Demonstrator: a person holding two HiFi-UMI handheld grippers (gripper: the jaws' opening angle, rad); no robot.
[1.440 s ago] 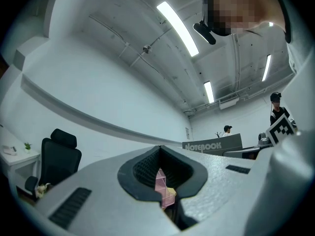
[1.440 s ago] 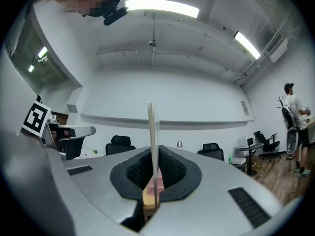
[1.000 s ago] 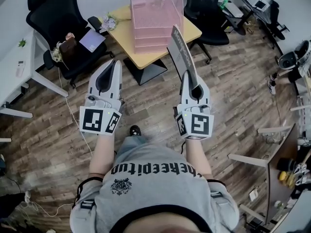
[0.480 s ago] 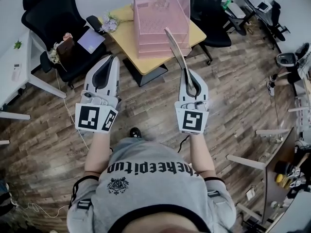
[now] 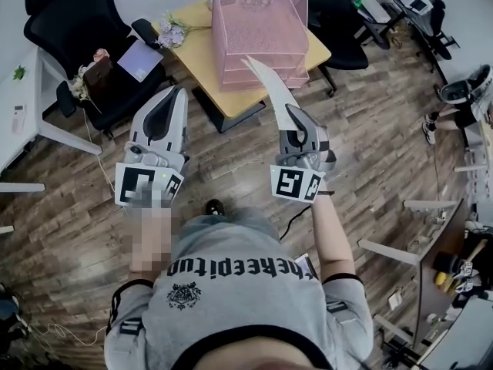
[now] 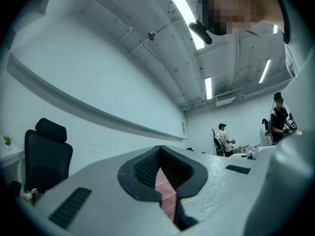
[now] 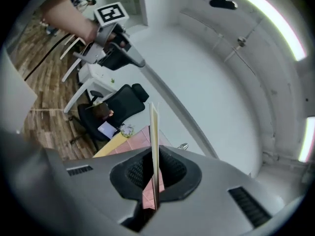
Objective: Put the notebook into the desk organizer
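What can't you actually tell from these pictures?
- Notebook cover: the right gripper view shows only its edge; in the head view it is tilted and too small to read.
- Pink desk organizer trays: the head view looks from above, so their contents are hidden; the left gripper view shows only a pink sliver.
- Things on the black chair: too small to name in the head view.

Pink wire desk organizer (image 5: 260, 29), yellow table (image 5: 202, 62), blk chair (image 5: 65, 25), brown wood-grain floor (image 5: 370, 145)
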